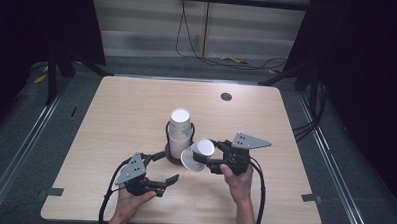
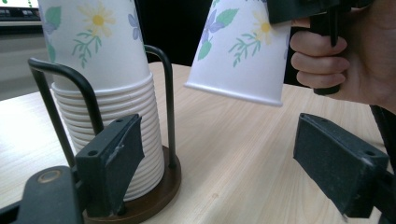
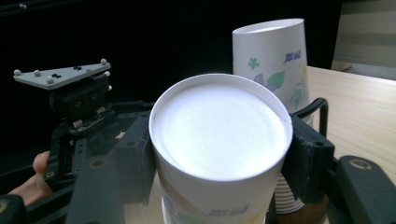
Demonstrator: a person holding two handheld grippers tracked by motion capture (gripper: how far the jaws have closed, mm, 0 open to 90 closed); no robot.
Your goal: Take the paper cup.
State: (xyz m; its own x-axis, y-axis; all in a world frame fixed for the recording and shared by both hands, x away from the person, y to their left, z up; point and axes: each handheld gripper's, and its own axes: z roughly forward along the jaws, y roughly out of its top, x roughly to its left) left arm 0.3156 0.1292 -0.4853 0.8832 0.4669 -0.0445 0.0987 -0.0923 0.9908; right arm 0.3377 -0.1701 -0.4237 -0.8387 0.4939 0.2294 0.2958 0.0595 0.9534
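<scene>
Cup (image 1: 197,154) pinched in right gripper (image 1: 216,155) jaws beside stack (image 1: 179,133); left gripper (image 1: 170,186) jaws spread near holder (image 2: 156,186). Next: setting cup on bench (image 1: 266,119), gently.

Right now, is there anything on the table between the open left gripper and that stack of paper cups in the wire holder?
No. In the high view only bare tabletop lies between the left gripper and the cup stack.

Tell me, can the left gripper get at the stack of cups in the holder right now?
Probably yes. The left gripper is open beside the stack of cups, table bare between; the holder wires leave gaps.
</scene>
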